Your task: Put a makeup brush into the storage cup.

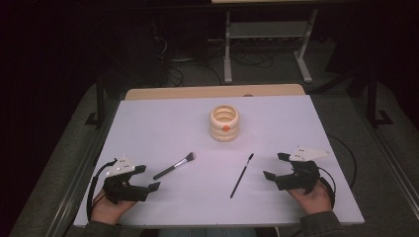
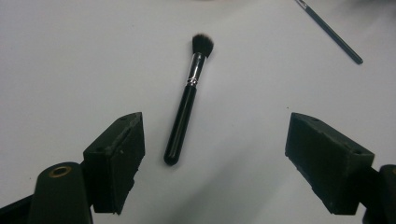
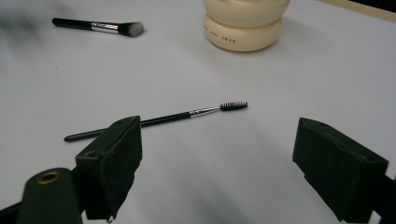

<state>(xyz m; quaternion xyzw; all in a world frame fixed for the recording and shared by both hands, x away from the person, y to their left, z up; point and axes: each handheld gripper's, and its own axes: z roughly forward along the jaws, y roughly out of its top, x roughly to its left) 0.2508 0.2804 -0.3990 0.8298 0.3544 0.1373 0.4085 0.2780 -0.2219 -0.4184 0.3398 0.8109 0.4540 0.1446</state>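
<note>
High view: we see the left tool (image 1: 148,178) at lower left and the right tool (image 1: 273,167) at lower right, both with jaws apart and empty. The powder brush (image 1: 174,166) lies on the table (image 1: 148,123) left of centre, the thin lash brush (image 1: 241,176) right of centre, the cream jar (image 1: 224,123) above them. We judge both brushes light, stiff and smooth; grip mid-handle, off the bristles.
</note>
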